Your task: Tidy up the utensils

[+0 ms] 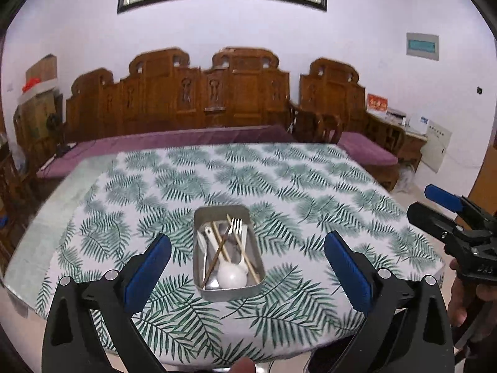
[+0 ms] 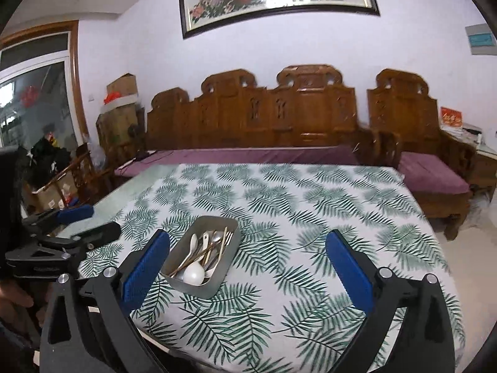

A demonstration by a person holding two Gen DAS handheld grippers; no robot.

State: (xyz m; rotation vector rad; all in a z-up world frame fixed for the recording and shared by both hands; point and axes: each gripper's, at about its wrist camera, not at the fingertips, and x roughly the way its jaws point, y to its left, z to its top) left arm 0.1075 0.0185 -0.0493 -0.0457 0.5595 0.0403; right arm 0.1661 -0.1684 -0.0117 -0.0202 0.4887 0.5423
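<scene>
A metal tray (image 1: pixel 198 217) stands on the leaf-patterned tablecloth (image 1: pixel 279 186) and holds white spoons (image 1: pixel 231 275), a metal fork (image 1: pixel 236 225) and wooden chopsticks (image 1: pixel 240 247) in a loose pile. My left gripper (image 1: pixel 247 267) is open and empty, held above the near table edge with the tray between its blue pads. The tray also shows in the right wrist view (image 2: pixel 181 248), left of centre. My right gripper (image 2: pixel 247 267) is open and empty, to the right of the tray. Each gripper shows at the edge of the other's view.
A carved wooden sofa (image 1: pixel 202 99) with purple cushions (image 1: pixel 186 143) stands behind the table, with a matching armchair (image 2: pixel 428 155) at the right. The table's near edge (image 2: pixel 174 348) is just below the grippers. Boxes and clutter (image 2: pixel 52 168) are at far left.
</scene>
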